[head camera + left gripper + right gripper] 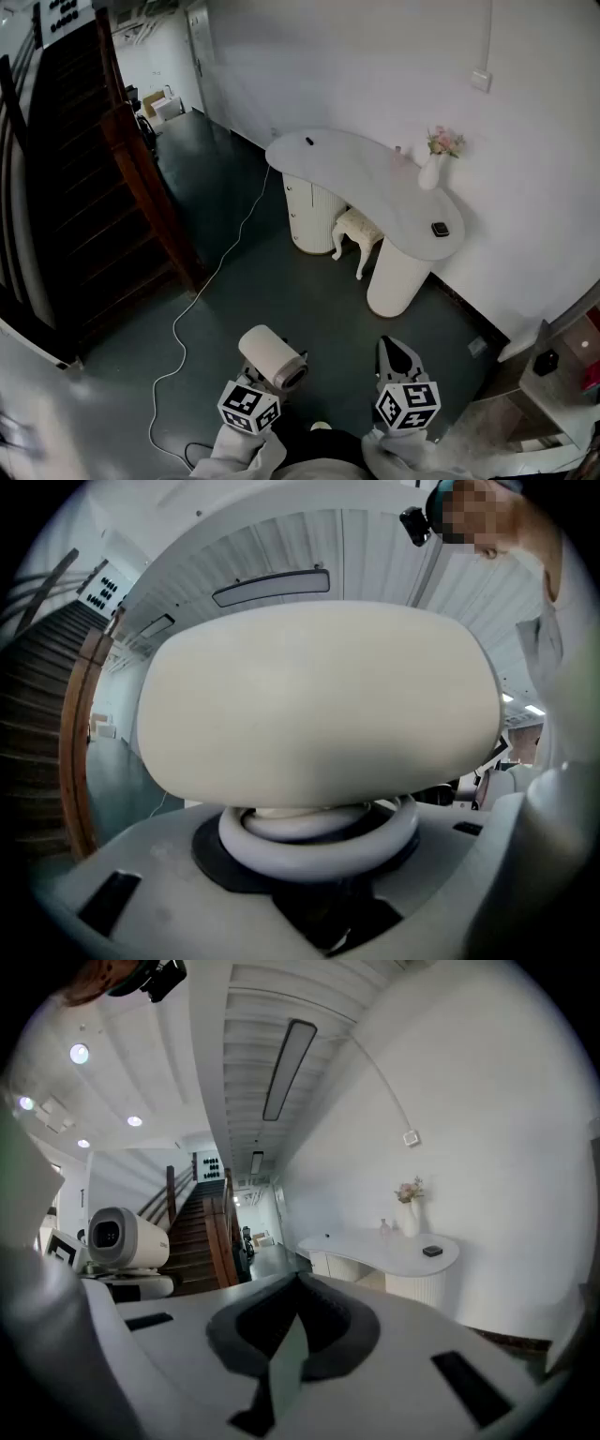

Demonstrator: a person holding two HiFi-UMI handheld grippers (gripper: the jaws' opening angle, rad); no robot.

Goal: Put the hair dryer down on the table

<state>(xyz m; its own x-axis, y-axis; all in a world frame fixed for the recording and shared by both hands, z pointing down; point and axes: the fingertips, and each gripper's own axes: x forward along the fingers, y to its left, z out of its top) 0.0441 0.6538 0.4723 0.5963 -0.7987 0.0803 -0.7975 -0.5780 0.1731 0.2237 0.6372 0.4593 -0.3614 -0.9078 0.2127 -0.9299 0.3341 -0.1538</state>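
Observation:
The cream hair dryer [272,357] is held off the floor at the bottom of the head view, its barrel lying sideways. My left gripper [263,382] is shut on its handle. In the left gripper view the barrel of the hair dryer [319,705] fills the frame, with a grey cord loop [319,841] round the handle just above the jaws. My right gripper [397,352] is shut with nothing in it, its jaws [297,1281] meeting at a point. The white curved table [352,173] stands ahead against the wall, well beyond both grippers.
On the table are a white vase of pink flowers [433,165], a small black object [440,229] and another at the far end [309,142]. A white stool [356,232] sits under it. A white cord [202,291] runs across the dark floor. A wooden staircase [84,197] rises at left.

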